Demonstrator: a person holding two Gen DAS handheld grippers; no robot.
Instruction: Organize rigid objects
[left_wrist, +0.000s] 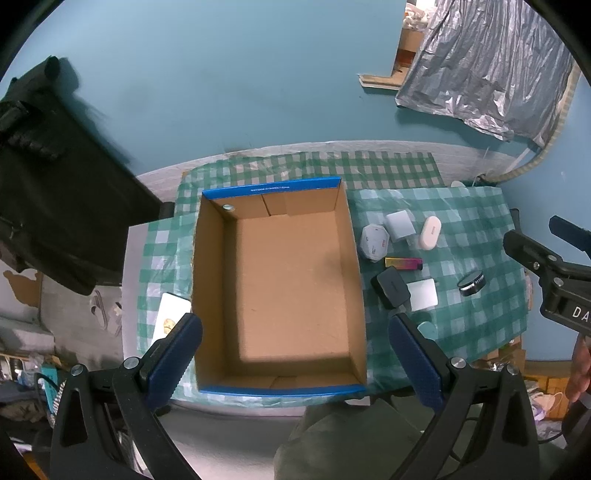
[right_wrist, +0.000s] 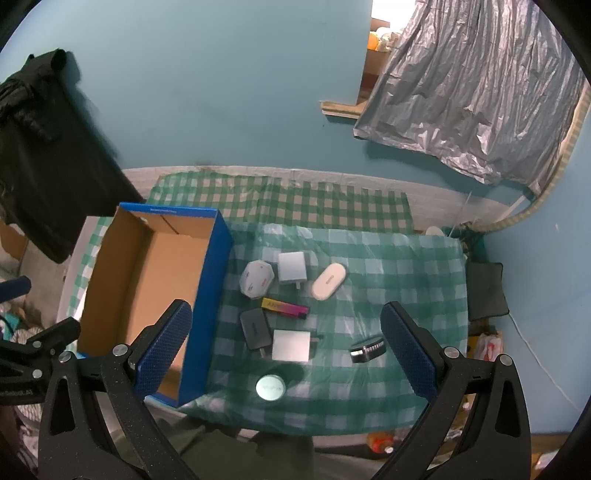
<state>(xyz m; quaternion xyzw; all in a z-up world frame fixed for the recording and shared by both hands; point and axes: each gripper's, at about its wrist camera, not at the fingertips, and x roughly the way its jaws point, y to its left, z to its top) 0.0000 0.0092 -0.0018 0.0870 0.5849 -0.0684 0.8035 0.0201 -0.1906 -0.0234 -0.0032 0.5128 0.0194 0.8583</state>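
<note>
The left tongs (left_wrist: 295, 363) hang spread wide and empty above the cardboard box (left_wrist: 280, 291), which has nothing in it. To their right, clustered on the checked surface (right_wrist: 388, 266), lie the small things, none boxed yet. The right tongs (right_wrist: 286, 354) hover over them, likewise released. Packed this tight, the black adapter (right_wrist: 255, 328) touching the white cube (right_wrist: 291, 345) could be nudged aside; the round tin (right_wrist: 270, 387) near the front edge might slide off.
</note>
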